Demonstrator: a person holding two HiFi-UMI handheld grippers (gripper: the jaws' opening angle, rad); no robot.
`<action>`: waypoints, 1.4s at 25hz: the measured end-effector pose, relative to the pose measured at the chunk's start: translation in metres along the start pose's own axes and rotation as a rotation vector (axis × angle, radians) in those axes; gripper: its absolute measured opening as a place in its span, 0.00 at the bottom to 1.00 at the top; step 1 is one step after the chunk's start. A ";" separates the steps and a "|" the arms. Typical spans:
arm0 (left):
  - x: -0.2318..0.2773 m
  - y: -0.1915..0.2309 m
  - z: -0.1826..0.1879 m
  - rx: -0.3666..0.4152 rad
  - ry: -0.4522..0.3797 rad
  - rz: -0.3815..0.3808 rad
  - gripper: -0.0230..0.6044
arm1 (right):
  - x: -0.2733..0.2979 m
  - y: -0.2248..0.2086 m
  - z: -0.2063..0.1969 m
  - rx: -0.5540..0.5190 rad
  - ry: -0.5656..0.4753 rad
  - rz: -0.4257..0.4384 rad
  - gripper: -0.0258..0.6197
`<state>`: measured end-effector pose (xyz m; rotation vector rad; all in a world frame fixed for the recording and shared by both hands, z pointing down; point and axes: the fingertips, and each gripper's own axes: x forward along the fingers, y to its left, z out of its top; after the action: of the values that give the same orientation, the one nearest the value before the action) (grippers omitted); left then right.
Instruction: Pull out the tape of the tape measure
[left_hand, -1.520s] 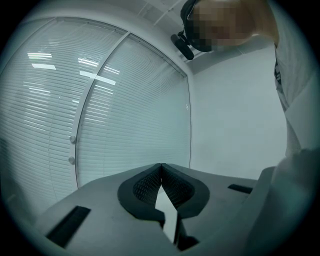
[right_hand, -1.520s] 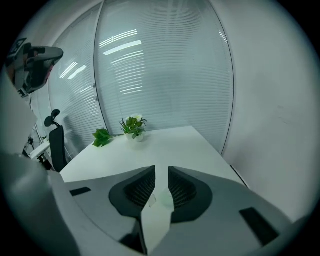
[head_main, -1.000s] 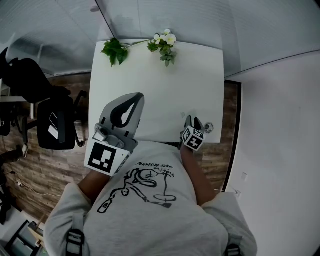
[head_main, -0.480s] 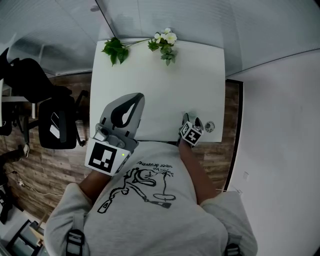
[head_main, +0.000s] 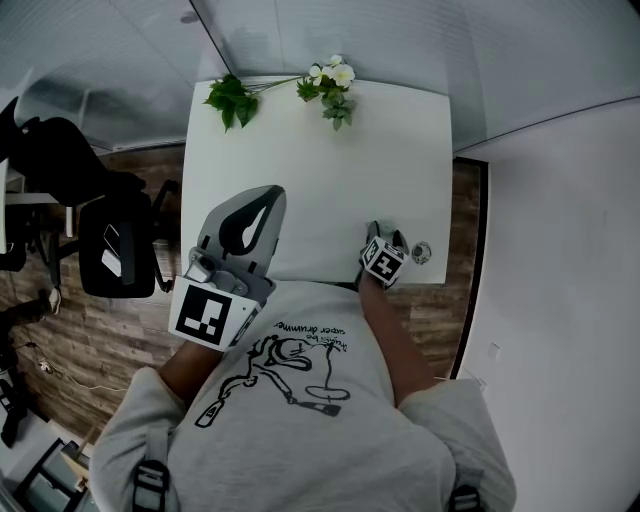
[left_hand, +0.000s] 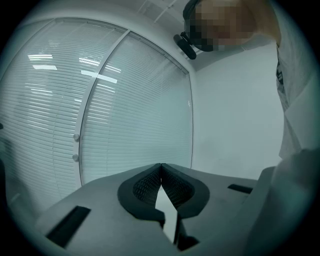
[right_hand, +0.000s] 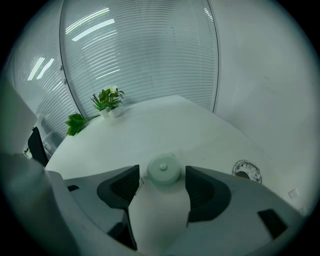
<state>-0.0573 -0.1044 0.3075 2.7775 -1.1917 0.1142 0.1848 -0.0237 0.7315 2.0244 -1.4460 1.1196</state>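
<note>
Slatted blinds and a pale wall close off the room behind a white desk (head_main: 320, 180), which has a few sprigs of greenery (head_main: 232, 100) along its far edge.

The tape measure (right_hand: 164, 170), a small round pale case with a button at its centre, lies flat near the desk's near right corner. It sits straight ahead of the right gripper (right_hand: 162, 186), level with the tips of the jaws. Those jaws stand wide apart, one on each side of the case, and neither pad presses on it, so nothing is held. The case is round and has no long axis to line up with. I cannot make out where the end of the tape comes out of it. A small dark-rimmed disc (right_hand: 246, 171) lies to its right, closer to the desk's right edge.

The left gripper (head_main: 262, 205) is lifted off the desk over the near left side, well apart from the case, and points up toward the blinds. Its jaws meet at the tips with nothing between them.

My judgement is that the right hand is far nearer, and it only needs to close on the case where it lies. The left would have to cross the desk to reach the tape's end.
</note>
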 end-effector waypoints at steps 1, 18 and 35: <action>0.000 0.000 0.000 0.000 0.001 0.001 0.07 | 0.000 0.000 0.000 -0.007 0.000 -0.003 0.50; -0.001 -0.005 0.001 0.006 0.002 0.003 0.07 | -0.002 -0.003 0.000 -0.089 -0.019 -0.012 0.46; 0.001 -0.010 0.002 0.010 0.005 0.007 0.07 | -0.004 0.000 0.004 -0.147 -0.005 0.032 0.38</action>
<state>-0.0495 -0.0986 0.3049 2.7801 -1.2034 0.1275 0.1859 -0.0243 0.7259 1.9105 -1.5221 0.9903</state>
